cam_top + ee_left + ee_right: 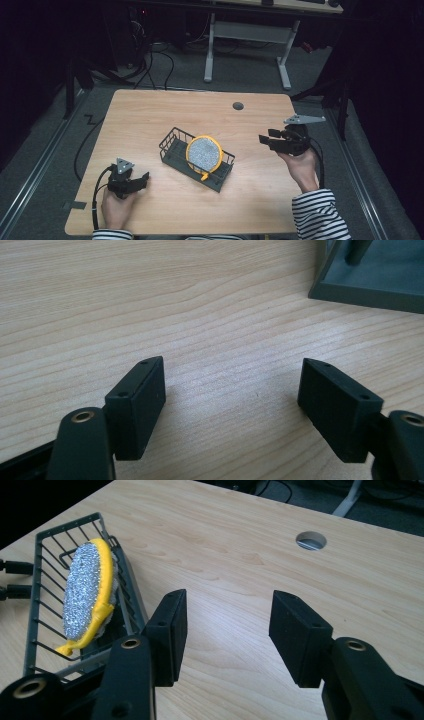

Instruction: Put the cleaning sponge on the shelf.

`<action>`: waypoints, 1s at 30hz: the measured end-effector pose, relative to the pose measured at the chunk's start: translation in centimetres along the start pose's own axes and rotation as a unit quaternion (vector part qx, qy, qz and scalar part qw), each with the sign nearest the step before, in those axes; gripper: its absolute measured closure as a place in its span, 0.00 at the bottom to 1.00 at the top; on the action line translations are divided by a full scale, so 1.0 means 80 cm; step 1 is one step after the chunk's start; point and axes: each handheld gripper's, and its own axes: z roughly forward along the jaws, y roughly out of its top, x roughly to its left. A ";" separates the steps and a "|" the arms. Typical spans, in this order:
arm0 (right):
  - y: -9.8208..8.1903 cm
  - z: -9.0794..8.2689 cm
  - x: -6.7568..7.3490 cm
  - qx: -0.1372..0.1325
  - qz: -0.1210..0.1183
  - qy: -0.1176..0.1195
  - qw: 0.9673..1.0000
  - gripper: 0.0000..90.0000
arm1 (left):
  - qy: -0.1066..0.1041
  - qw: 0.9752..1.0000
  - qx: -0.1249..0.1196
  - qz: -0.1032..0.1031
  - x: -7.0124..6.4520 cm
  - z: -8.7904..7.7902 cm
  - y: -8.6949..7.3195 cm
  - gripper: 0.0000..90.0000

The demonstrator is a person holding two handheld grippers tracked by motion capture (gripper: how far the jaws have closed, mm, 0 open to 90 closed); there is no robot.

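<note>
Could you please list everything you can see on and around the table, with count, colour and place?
table: one, light wood, centre of the high view.
wire rack: one, dark grey, middle of the table.
round scrubber: one, yellow rim, silvery speckled face, standing on edge in the rack.
cable hole: one, grey, far side of the tabletop.
desk frame: one, white, on the floor beyond the table.
left gripper: one, black, open, near left of the table.
right gripper: one, black, open, right of the rack.
sleeves: two, striped black and white, near edge.
</note>
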 end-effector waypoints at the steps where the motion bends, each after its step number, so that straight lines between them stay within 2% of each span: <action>1: -0.003 -0.002 -0.002 -0.003 0.003 0.000 1.000 0.55 | 0.000 1.000 0.000 0.000 0.000 0.000 0.000 0.31; 2: -0.009 -0.004 -0.007 -0.004 0.012 -0.002 1.000 0.55 | 0.000 1.000 0.000 -0.001 0.000 0.000 0.000 0.31; 5: -0.017 -0.008 -0.012 -0.004 0.013 -0.017 1.000 0.55 | -0.001 1.000 0.000 -0.001 0.000 0.000 0.000 0.31; 7: -0.023 -0.012 -0.015 -0.013 0.022 -0.015 1.000 0.55 | -0.001 1.000 0.000 -0.001 0.000 0.000 0.000 0.31; 16: -0.059 -0.015 -0.029 -0.011 0.052 -0.022 0.998 0.55 | -0.001 1.000 -0.001 -0.002 0.001 0.000 0.000 0.31; 19: -0.073 -0.009 -0.036 -0.001 0.057 -0.029 0.998 0.54 | -0.002 1.000 -0.001 -0.002 0.001 0.000 0.000 0.31; 23: -0.094 0.001 -0.045 0.005 0.080 -0.031 0.996 0.54 | -0.001 1.000 -0.001 -0.002 0.001 0.000 0.000 0.31; 30: -0.120 0.021 -0.045 0.013 0.092 -0.035 0.995 0.52 | -0.001 1.000 -0.001 -0.002 0.001 0.000 0.000 0.31</action>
